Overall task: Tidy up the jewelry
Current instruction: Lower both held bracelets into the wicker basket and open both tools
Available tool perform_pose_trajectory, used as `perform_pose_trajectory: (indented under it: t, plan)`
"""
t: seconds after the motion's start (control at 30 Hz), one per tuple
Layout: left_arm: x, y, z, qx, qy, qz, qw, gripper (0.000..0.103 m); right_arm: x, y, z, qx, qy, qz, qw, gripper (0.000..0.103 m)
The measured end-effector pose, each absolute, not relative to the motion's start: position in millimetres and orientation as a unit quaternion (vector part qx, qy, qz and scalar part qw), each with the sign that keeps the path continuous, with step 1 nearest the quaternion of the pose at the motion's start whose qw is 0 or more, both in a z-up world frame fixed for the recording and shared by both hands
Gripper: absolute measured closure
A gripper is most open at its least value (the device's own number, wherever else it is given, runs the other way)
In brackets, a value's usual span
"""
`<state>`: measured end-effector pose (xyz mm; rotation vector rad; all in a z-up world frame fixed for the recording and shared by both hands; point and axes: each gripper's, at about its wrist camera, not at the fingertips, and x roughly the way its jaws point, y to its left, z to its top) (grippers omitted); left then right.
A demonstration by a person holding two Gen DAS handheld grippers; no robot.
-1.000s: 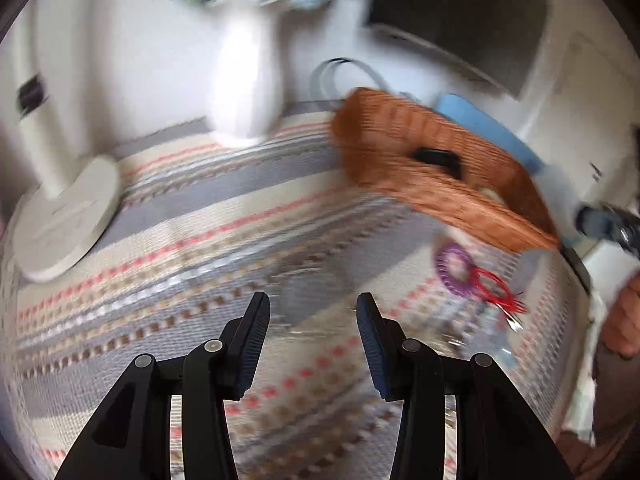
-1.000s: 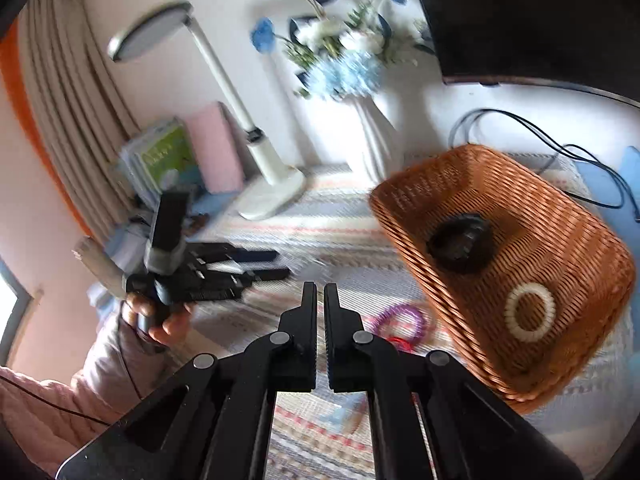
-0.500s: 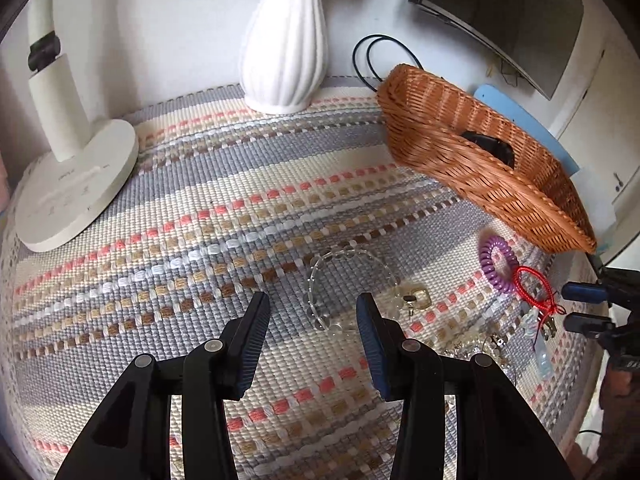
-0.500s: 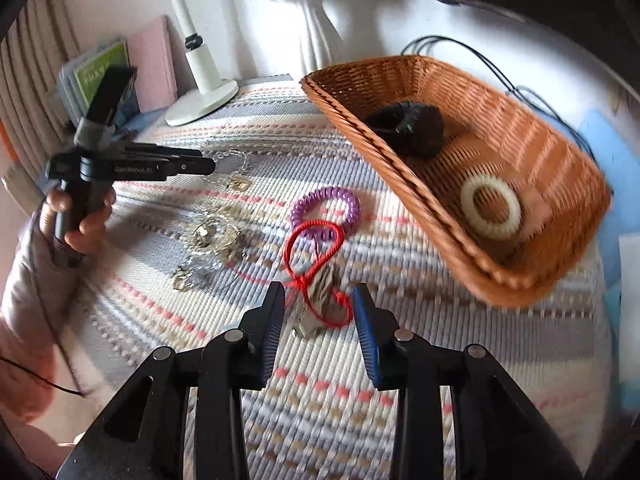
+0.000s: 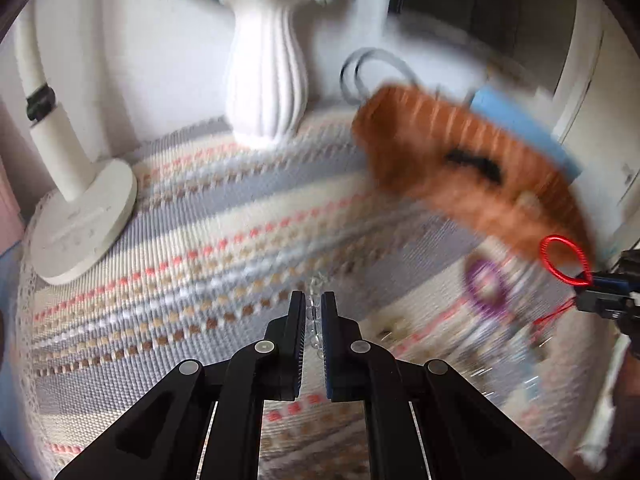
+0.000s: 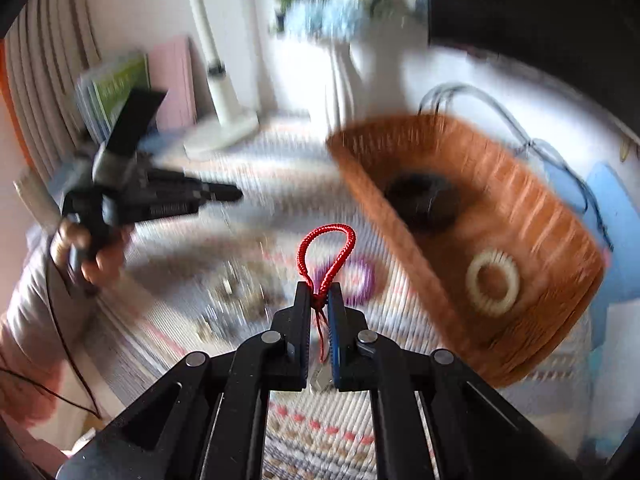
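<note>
Above the striped bench mat point(image 5: 192, 216), our left gripper point(image 5: 313, 304) pinches a clear bead bracelet point(image 5: 314, 322); right gripper point(image 6: 318, 296) clamps the red cord loop point(image 6: 326, 256).

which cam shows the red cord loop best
The right wrist view: the red cord loop stands sharp and centred, pinched at its knot in the right tongs. The left wrist view shows it only small at the far right edge, over the blurred wicker basket.

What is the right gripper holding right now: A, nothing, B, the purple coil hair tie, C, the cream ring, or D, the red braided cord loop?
D: the right gripper has its jaws shut on the red braided cord loop, whose loop sticks up above the tips.
</note>
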<state>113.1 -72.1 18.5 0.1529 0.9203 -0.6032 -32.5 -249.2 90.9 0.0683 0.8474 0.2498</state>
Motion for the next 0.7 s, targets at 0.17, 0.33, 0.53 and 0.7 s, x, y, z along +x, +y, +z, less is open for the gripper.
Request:
perform_pose_trajectory:
  t: [0.17,0.33,0.53,0.7]
  plan:
    - [106,-81,78,0.024,0.382,-0.327,0.864,0.095,-8,-277,127,0.088,0.36,0.109,0.922,0.094]
    - [111,-105,125,0.003,0.338,-0.376,0.863,0.095,20,-310,122,0.127,0.358,0.056,0.923,0.094]
    - [134,-152,135,-0.014,0.337,-0.421,0.842,0.095,46,-348,68,0.165,0.409,-0.022,0.897,0.094]
    - [165,-198,92,-0.012,0.389,-0.421,0.819,0.095,49,-357,45,0.176,0.44,-0.027,0.88,0.094]
